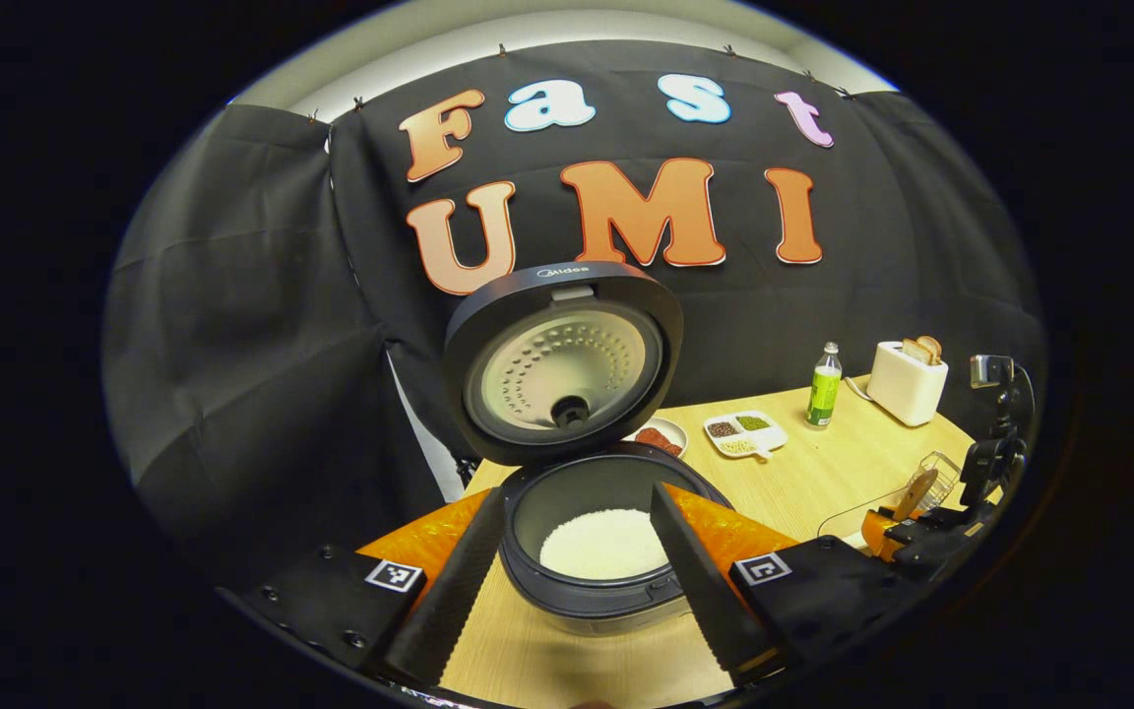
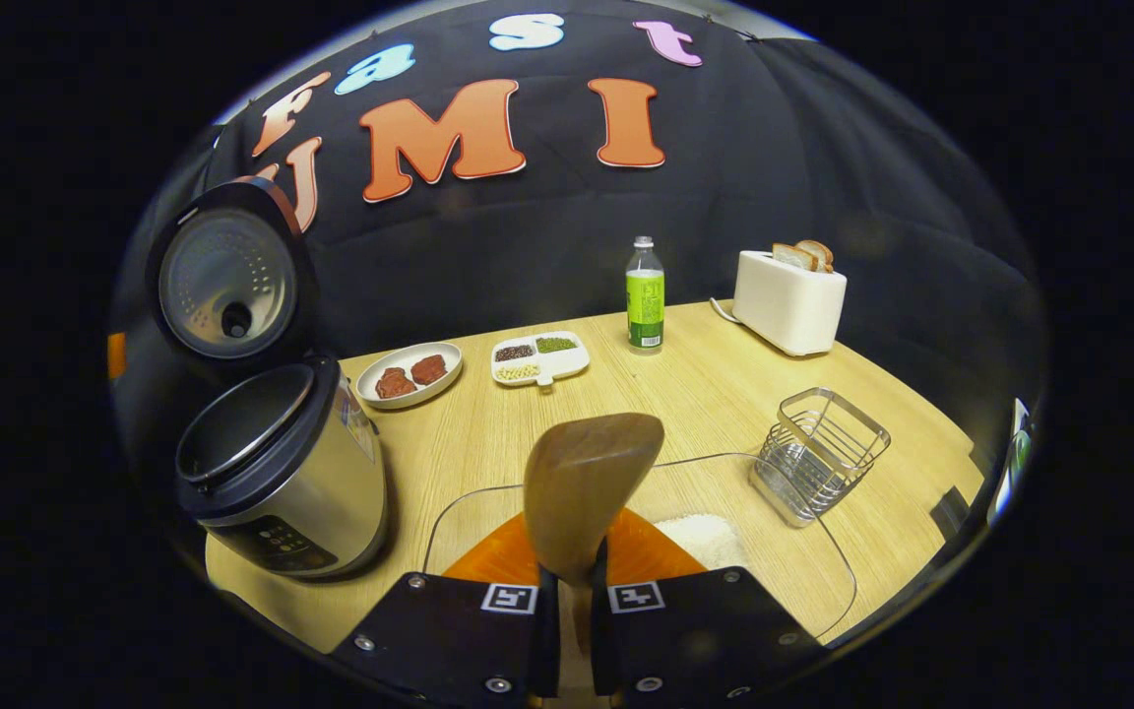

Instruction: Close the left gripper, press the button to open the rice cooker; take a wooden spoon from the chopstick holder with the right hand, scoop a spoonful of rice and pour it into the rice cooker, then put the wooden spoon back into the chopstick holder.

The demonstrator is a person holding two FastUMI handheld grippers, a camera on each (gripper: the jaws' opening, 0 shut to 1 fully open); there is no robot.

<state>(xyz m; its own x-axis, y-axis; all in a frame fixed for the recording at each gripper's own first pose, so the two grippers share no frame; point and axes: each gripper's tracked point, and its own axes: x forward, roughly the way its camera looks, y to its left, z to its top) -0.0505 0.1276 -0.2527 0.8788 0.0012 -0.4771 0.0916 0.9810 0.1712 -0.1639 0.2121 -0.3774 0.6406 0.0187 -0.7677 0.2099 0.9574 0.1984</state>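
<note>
The rice cooker (image 2: 282, 473) is already opened, at nine o'clock of the right gripper (image 2: 567, 611), whose jaws are clamped on the wooden spoon (image 2: 582, 492). The left gripper (image 1: 577, 581) is held with jaws apart above the pot. Whether scooping is done cannot be told; returning the spoon to the chopstick holder (image 2: 818, 453), at two o'clock, is left.

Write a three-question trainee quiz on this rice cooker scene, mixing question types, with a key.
1. True or false: the rice cooker lid is up.
2. What does the right gripper hold? A) green bottle B) wooden spoon C) toaster
3. Fill in: the chopstick holder on the table stands ____ of utensils.

Key:
1. True; white rice lies in the pot.
2. B; the wooden spoon is between its jaws.
3. Empty.
</note>
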